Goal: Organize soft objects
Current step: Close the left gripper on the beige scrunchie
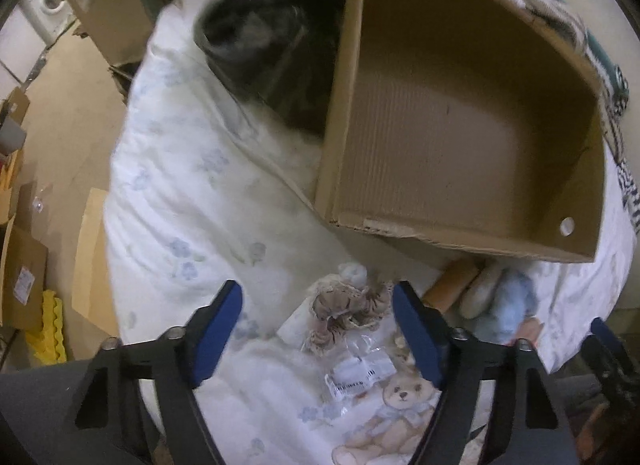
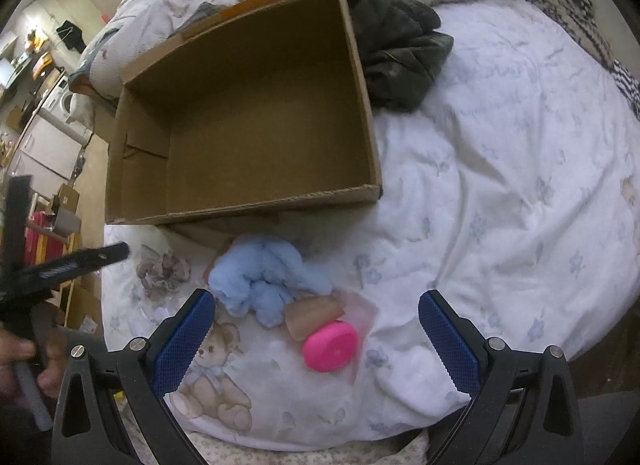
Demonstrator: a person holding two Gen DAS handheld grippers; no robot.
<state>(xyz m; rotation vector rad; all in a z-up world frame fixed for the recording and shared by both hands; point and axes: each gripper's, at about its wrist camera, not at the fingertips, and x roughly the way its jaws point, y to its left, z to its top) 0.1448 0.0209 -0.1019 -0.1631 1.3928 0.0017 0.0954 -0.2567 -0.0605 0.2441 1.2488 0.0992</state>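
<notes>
Blue pads on the left gripper [image 1: 318, 329] stand apart, with nothing pressed between them. Just past those pads, lined up with the gap, lies a frilly brown scrunchie [image 1: 352, 307] on the white blanket [image 1: 192, 193]. A small clear packet [image 1: 356, 369] lies right beside the scrunchie, closer to the gripper. The scrunchie is round and floppy, so it has no long side to line up with.

The right gripper [image 2: 316, 339] is wide open too and holds nothing. Between its pads sit a pink round thing [image 2: 330, 347] and a brown piece [image 2: 314, 315]. A fluffy blue soft toy [image 2: 266, 277] lies a little farther out, toward the left pad.

The big brown cardboard box [image 2: 244, 105] is the landmark. It looks empty inside. All the small soft things lie on the blanket just in front of the box's near wall. The scrunchie is in front of the box's left corner, and the blue toy is beside it, toward the middle. A dark jacket [image 2: 400, 53] lies against the box's right wall, far from both grippers.

The left gripper is the nearer one to the scrunchie, so that looks like its pick. The right gripper is nearer the blue toy. Nothing is in the box yet, so the tidying has hardly begun.
</notes>
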